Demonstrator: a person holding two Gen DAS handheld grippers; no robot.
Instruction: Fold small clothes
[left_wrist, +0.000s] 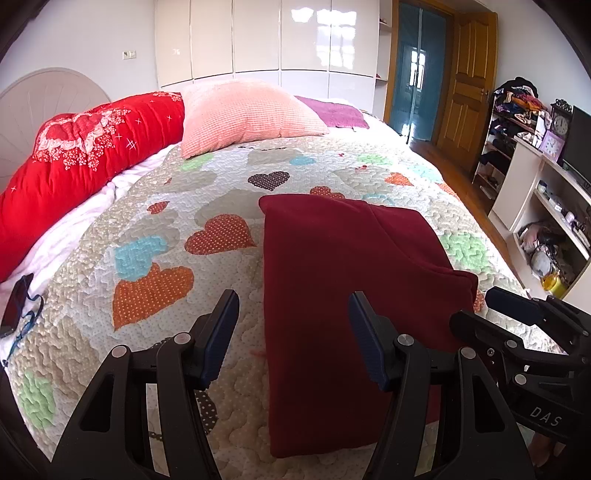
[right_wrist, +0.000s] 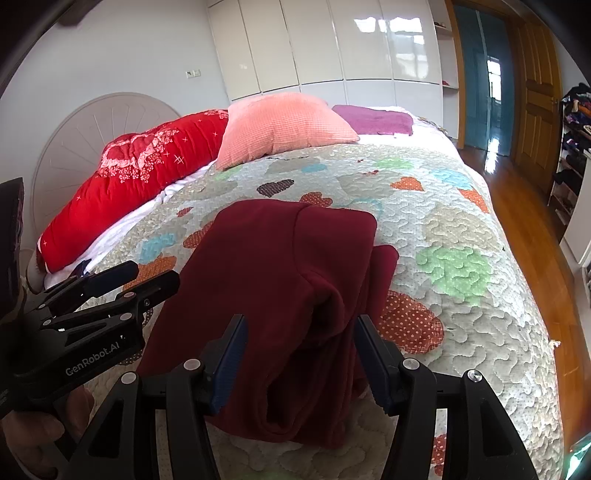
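Bedroom scene: heart-patterned quilt covers the bed, pink pillow and red bolster at its head. Your folded maroon garment lies flat on the quilt's near side. Your left gripper is spread wide, hovering over the garment's left edge. Your right gripper is also spread, nothing pinched, above the bunched right-hand fold.

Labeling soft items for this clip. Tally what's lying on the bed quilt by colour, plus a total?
Dark red: 1, the folded garment
Bright red: 1, the rolled duvet
Pink: 1, the pillow
Purple: 1, the folded cloth
Total: 4. Both tongs, left and right, hang open.
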